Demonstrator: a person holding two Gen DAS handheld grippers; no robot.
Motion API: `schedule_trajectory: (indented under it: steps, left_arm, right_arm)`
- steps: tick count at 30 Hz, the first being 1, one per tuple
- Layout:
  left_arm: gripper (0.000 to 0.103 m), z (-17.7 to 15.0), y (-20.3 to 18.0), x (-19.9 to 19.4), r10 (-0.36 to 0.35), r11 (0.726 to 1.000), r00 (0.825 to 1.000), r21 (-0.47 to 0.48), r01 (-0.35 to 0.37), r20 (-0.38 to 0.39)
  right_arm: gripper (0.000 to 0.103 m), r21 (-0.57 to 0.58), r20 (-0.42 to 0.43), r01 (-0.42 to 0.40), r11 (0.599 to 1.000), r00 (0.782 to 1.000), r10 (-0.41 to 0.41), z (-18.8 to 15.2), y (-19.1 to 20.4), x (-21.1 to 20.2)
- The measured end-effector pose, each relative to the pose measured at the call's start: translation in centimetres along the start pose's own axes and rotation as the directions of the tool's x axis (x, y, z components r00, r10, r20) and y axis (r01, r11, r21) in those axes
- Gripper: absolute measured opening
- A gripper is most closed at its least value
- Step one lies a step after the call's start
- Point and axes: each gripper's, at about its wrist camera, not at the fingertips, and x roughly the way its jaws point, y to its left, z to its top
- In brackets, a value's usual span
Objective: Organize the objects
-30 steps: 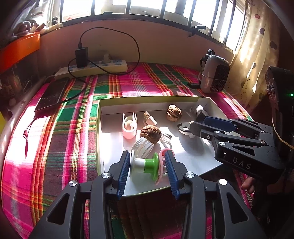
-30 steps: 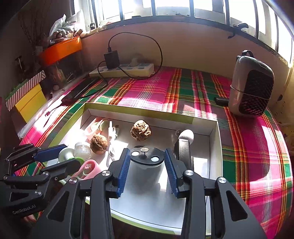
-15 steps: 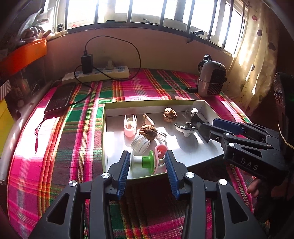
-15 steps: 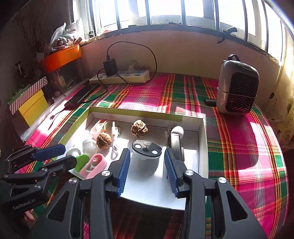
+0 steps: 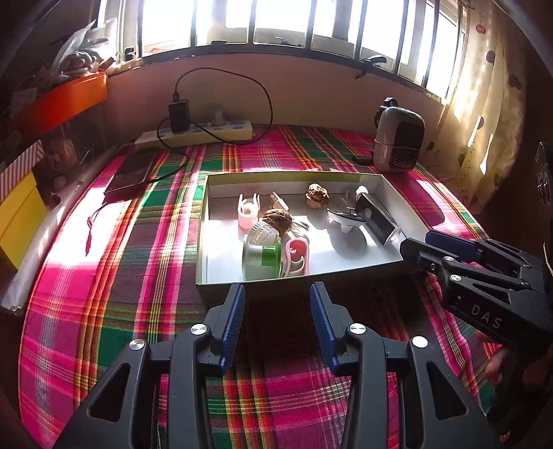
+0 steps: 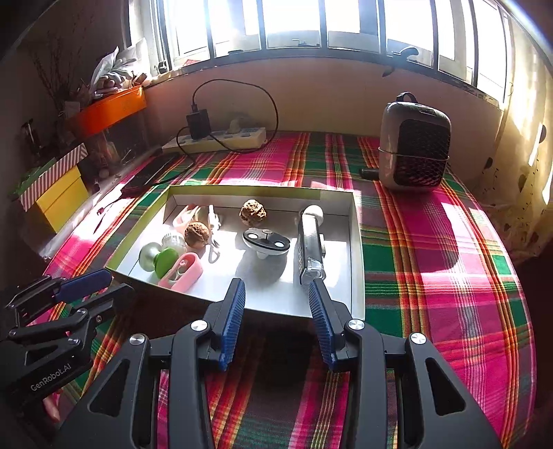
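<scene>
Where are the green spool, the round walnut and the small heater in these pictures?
green spool (image 5: 268, 257), left wrist view, on its green flange.
round walnut (image 6: 197, 235), right wrist view, middle of its shell.
small heater (image 6: 414, 143), right wrist view, on its dark front grille.

Sun streaming in through barred window (image 6: 293, 24), throwing bright patches across plaid cloth (image 6: 432, 241) covering worktop. Beige wall (image 6: 328, 100) curving under sill. Dotted curtain (image 5: 484, 103) hanging at right, glowing. Orange box (image 6: 107, 110) sitting on left shelf, yellow box (image 6: 58, 197) lying below it. Power strip (image 5: 197, 133) resting against wall, cable looping above.
</scene>
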Motion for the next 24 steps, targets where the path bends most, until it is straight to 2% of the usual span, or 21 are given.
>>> schedule_trajectory:
  steps: [4,7,14,24]
  left_arm:
    - [0.038,-1.1,-0.1,0.1,0.014,1.0,1.0,-0.02,-0.015,-0.021]
    - [0.038,-2.0,-0.6,0.2,0.044,0.999,0.998,0.002,-0.044,-0.036]
    - [0.038,-3.8,-1.0,0.9,0.061,0.998,0.994,0.002,-0.061,-0.094]
    - [0.038,-4.6,-1.6,0.7,0.089,0.996,0.991,0.005,-0.089,-0.101]
  right_arm:
    - [0.04,0.018,-0.033,0.003,1.0,0.999,-0.003,-1.3,-0.1,0.1]
    - [0.04,0.024,-0.05,0.004,1.0,0.999,-0.003,-2.2,-0.2,0.1]
    - [0.04,0.031,-0.102,0.023,0.999,0.995,-0.02,-4.2,-0.4,0.5]
    - [0.04,0.022,-0.123,0.064,0.998,0.991,-0.06,-5.4,-0.4,0.0]
